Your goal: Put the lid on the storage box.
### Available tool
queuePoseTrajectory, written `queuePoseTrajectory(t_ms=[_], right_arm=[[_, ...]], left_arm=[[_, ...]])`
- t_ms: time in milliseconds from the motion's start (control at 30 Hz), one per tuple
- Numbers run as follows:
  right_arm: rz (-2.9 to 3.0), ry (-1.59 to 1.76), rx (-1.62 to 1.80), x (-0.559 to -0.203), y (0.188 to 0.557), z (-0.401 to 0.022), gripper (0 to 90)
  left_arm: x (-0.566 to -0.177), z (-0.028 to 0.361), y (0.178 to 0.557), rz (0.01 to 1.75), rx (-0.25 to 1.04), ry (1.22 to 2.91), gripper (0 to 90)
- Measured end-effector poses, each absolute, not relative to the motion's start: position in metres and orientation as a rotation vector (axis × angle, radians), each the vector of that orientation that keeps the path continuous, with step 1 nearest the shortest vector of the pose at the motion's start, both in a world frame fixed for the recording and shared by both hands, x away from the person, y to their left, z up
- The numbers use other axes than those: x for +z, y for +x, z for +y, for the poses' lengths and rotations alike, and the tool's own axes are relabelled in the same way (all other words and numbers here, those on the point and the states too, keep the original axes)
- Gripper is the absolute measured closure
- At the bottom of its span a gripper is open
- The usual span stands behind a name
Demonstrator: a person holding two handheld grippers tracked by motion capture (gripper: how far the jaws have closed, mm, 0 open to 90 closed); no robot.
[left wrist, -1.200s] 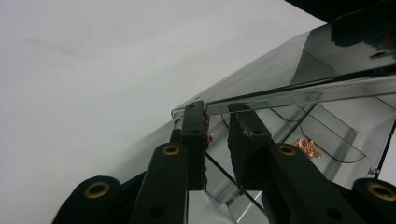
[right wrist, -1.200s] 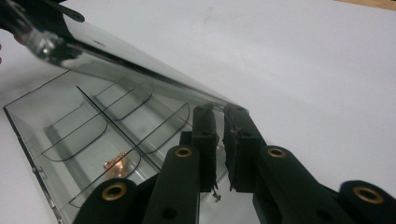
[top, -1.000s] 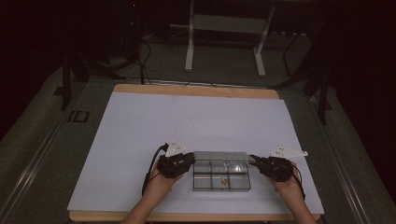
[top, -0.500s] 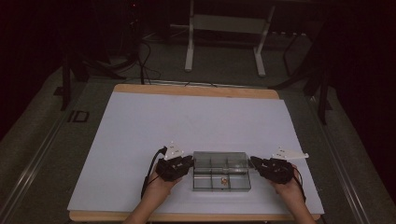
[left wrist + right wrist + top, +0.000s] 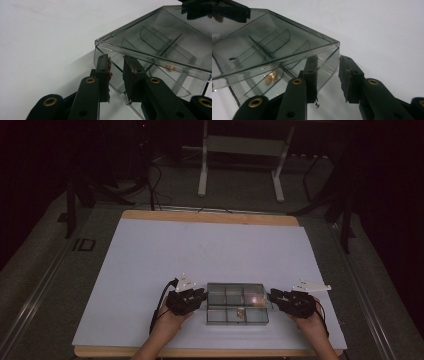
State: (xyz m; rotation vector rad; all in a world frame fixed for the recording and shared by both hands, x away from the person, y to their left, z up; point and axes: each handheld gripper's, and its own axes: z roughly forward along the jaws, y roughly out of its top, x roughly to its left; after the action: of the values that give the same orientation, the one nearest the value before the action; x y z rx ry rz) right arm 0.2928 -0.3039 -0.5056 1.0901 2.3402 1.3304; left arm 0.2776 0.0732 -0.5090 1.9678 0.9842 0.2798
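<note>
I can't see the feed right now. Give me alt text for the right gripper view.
The right gripper stands at the corner of a clear plastic box with inner dividers; its jaws have just been opening and one straddles the end wall without clamping it. A small brass-coloured piece lies in a near compartment, and the box sits on a white table.

bare table [image 5: 210, 250] beyond box [image 5: 236, 303]

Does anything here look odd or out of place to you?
Nothing is spilled or broken. The clear compartment box sits square on the white table. One oddity: almost every compartment looks bare, with a single small brass-coloured piece in one. The pads of the left gripper look frayed.
</note>
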Motion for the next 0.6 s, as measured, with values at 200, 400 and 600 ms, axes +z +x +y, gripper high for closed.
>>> queuePoseTrajectory(t_ms=[200, 400, 600], right_arm=[[2.337, 1.104, 1.333, -0.507, 0.293, -0.305, 68.2], [2.342, 1.108, 1.324, -0.510, 0.294, -0.306, 68.1], [2.336, 1.112, 1.310, -0.510, 0.295, -0.308, 62.5]], left_arm=[[-0.513, 0.075, 0.280, 0.987, 0.267, 1.986, 75.3], [-0.517, 0.082, 0.282, 1.008, 0.272, 1.966, 74.7], [-0.517, 0.088, 0.283, 1.012, 0.256, 1.943, 59.1]])
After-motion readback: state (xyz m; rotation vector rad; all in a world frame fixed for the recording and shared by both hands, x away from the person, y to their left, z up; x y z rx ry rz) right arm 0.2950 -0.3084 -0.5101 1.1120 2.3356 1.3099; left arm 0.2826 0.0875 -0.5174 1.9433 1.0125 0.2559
